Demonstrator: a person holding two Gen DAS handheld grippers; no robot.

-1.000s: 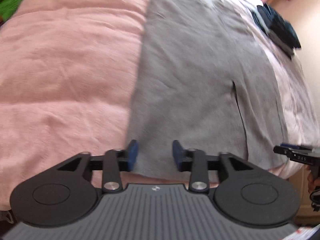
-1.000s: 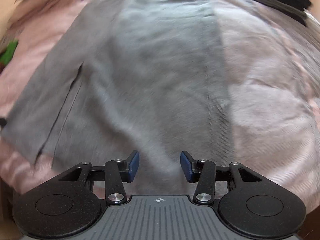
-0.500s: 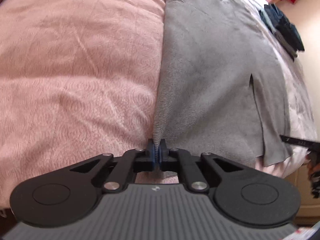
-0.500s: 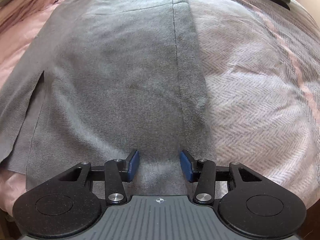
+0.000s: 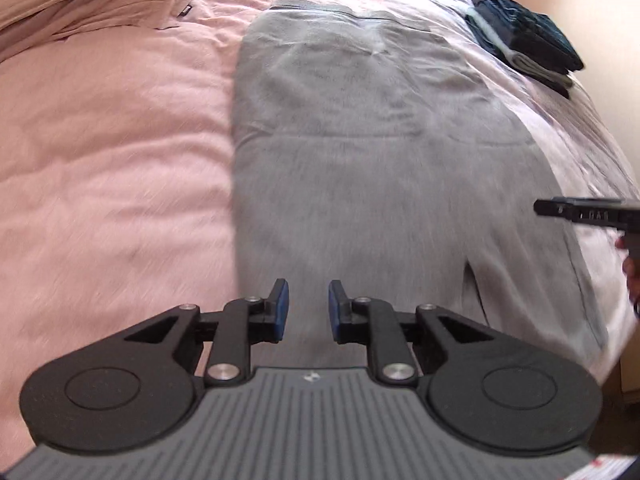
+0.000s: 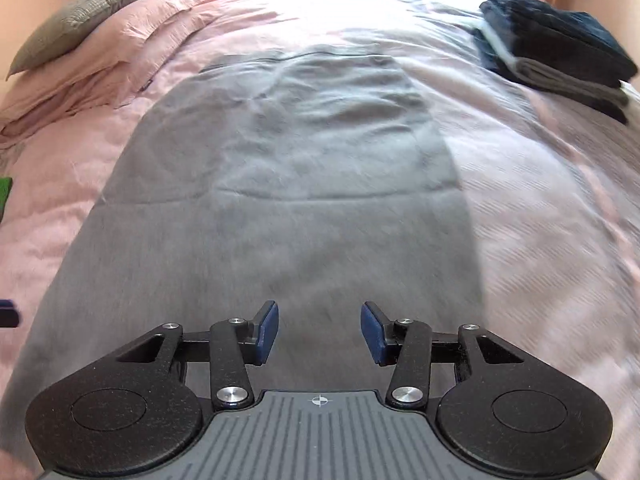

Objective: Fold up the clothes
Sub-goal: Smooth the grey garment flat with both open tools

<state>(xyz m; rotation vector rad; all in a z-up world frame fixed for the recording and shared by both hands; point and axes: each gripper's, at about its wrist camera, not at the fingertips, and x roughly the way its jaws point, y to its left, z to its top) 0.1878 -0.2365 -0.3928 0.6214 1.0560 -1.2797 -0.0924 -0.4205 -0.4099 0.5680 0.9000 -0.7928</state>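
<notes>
While both units hover over the bed (image 6: 560,216), the grey garment (image 6: 280,200) lies flat. Left hand-held gripper (image 5: 307,306) released, empty; right hand-held gripper (image 6: 318,330) likewise.

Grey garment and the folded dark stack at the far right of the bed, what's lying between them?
Nothing but bare pale bedcover separates the grey garment from the folded dark stack; the right wrist view shows it best.

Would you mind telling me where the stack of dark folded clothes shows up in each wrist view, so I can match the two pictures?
Left wrist view: the stack of dark folded clothes sits at the upper right, on the far right side of the bed, right of the grey garment.
Right wrist view: the stack is again at the upper right, larger.
Shared landmark: the grey garment, spread down the middle of both pictures.
</notes>
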